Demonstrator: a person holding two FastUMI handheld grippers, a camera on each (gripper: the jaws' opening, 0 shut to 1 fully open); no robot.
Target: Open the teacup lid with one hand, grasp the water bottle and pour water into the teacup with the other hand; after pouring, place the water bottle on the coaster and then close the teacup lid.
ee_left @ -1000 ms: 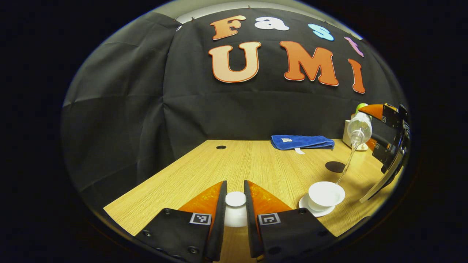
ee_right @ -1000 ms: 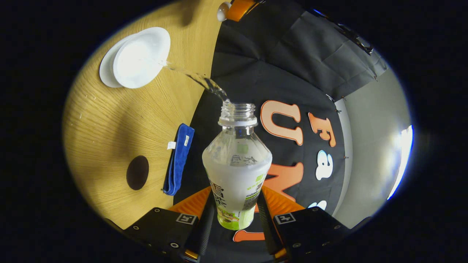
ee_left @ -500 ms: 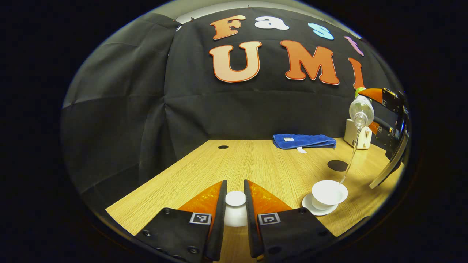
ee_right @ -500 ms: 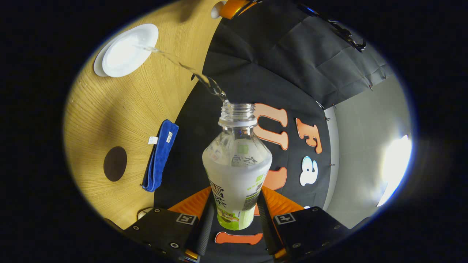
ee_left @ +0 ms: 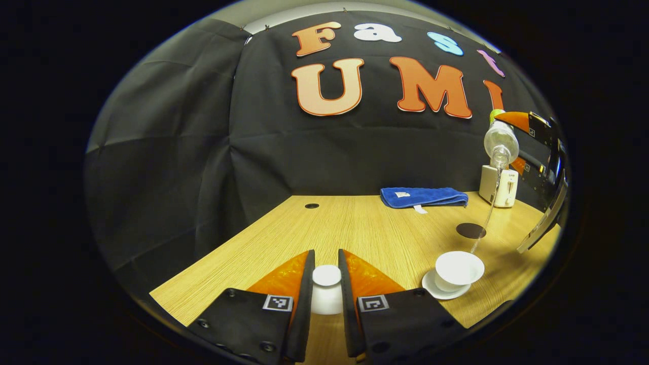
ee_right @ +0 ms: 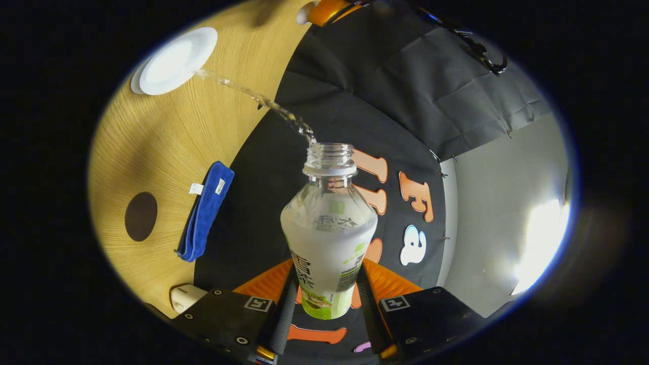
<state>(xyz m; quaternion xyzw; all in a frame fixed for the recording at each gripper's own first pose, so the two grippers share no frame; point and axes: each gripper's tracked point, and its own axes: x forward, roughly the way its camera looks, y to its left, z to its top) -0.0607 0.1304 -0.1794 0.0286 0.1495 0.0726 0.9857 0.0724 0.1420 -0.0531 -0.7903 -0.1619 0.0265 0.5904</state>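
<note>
My left gripper (ee_left: pixel 326 276) is shut on the white teacup lid (ee_left: pixel 326 284), held just above the wooden table. To its right stands the open white teacup (ee_left: pixel 459 266) on its saucer (ee_left: pixel 431 288). High above it, my right gripper (ee_right: pixel 324 284) is shut on the clear water bottle (ee_right: pixel 328 238), tipped over with its open neck (ee_right: pixel 329 152) pointing down. A thin stream of water (ee_right: pixel 253 96) runs from the neck to the teacup (ee_right: pixel 175 61). In the left gripper view the bottle (ee_left: pixel 501 142) hangs at the far right. The dark round coaster (ee_left: pixel 470 230) lies behind the cup.
A folded blue cloth (ee_left: pixel 423 196) lies at the back of the table (ee_left: pixel 355 228), by the black wall. A small white box-like object (ee_left: pixel 498 186) stands at the back right corner. A small round hole (ee_left: pixel 312 206) sits in the tabletop at the back left.
The right gripper has lifted the tipped bottle higher, so the water stream to the teacup is longer. The left gripper and lid have stayed put.
</note>
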